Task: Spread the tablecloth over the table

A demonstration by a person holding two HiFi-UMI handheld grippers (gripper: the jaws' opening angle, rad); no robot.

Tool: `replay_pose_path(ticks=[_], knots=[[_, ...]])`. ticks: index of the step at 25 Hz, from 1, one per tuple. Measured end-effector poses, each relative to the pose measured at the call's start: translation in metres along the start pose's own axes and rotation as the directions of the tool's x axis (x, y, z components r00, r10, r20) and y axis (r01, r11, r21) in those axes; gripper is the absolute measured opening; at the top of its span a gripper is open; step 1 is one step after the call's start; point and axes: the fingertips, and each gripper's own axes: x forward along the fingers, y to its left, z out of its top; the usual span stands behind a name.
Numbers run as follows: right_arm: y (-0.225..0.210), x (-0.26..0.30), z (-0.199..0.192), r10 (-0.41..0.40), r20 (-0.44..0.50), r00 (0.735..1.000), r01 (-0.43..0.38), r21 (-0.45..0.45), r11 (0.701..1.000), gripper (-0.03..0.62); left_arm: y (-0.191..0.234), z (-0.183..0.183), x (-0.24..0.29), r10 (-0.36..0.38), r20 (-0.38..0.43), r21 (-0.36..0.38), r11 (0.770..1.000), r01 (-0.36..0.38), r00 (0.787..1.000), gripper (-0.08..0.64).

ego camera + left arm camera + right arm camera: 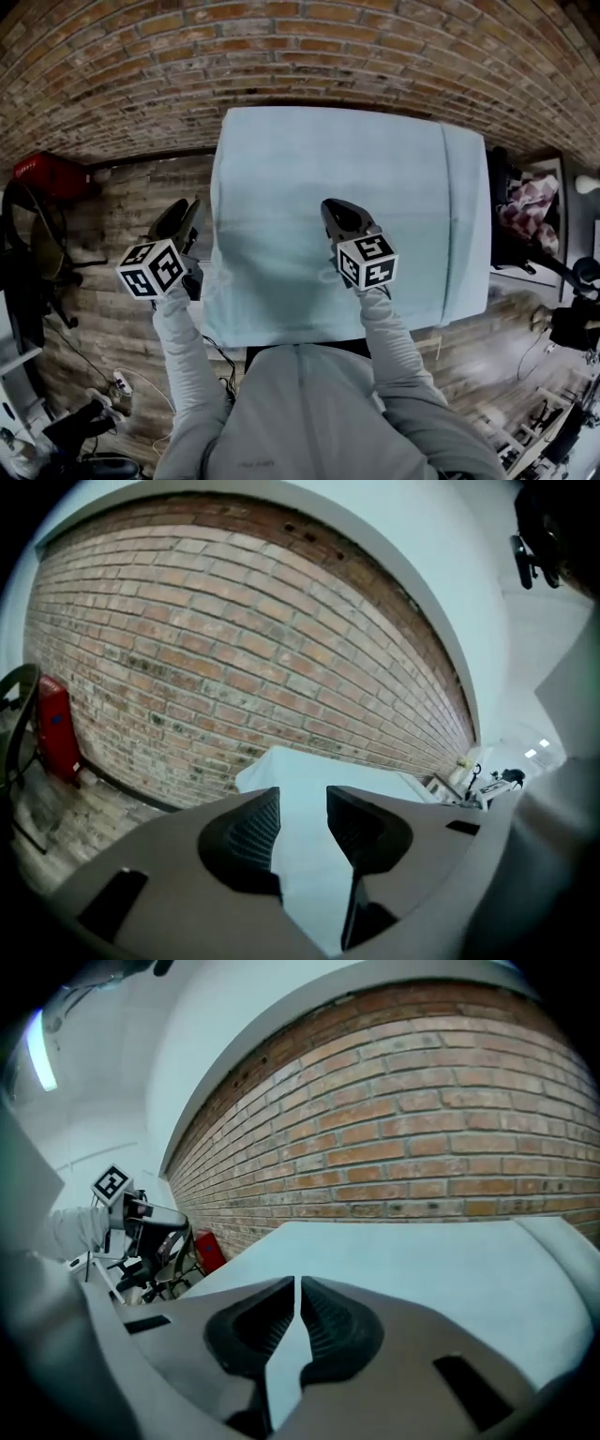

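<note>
A pale blue tablecloth (347, 187) lies over the table and hangs down its near and left sides. A raised fold (466, 216) runs along its right edge. My left gripper (190, 214) is off the table's left edge, over the floor. In the left gripper view the left gripper (302, 803) stands open with nothing between its pads, and the tablecloth (309, 771) lies beyond. My right gripper (334, 208) hovers over the middle of the cloth. In the right gripper view the right gripper (296, 1288) is shut and holds nothing, above the tablecloth (422, 1269).
A brick wall (281, 56) runs behind the table. A red box (47, 173) and a dark chair (37, 244) stand at the left. At the right is a dark shelf (530, 211) with fabric on it. Cables (122, 380) lie on the wooden floor.
</note>
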Motion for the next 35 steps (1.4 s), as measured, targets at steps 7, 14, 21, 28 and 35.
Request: replay_pose_path(ticks=[7,14,21,28,35], knots=[[-0.138,-0.157,-0.042,-0.227,0.010,0.974,0.226,0.063,0.972,0.025,-0.189,-0.013,0.023,-0.163,0.060,0.112,0.981,0.156,0.985,0.078],[-0.260,-0.283,-0.108,-0.336,-0.051,0.940,0.340,0.122,0.932,0.028,-0.367,-0.078,0.085,-0.291,-0.017,0.175,0.941,0.290,0.957,0.055],[-0.286,-0.318,-0.175,-0.233,-0.177,0.956,0.265,0.189,0.946,0.144,-0.472,-0.170,0.137,-0.336,-0.132,0.176,0.918,0.356,0.932,0.048],[-0.262,-0.315,-0.199,-0.140,-0.208,0.968,0.190,0.243,0.951,0.144,-0.497,-0.231,0.165,-0.301,-0.194,0.180,0.925,0.336,0.934,0.048],[-0.263,-0.308,-0.208,-0.149,-0.269,0.952,0.203,0.184,0.962,0.029,-0.500,-0.267,0.180,-0.269,-0.259,0.191,0.927,0.322,0.928,0.048]])
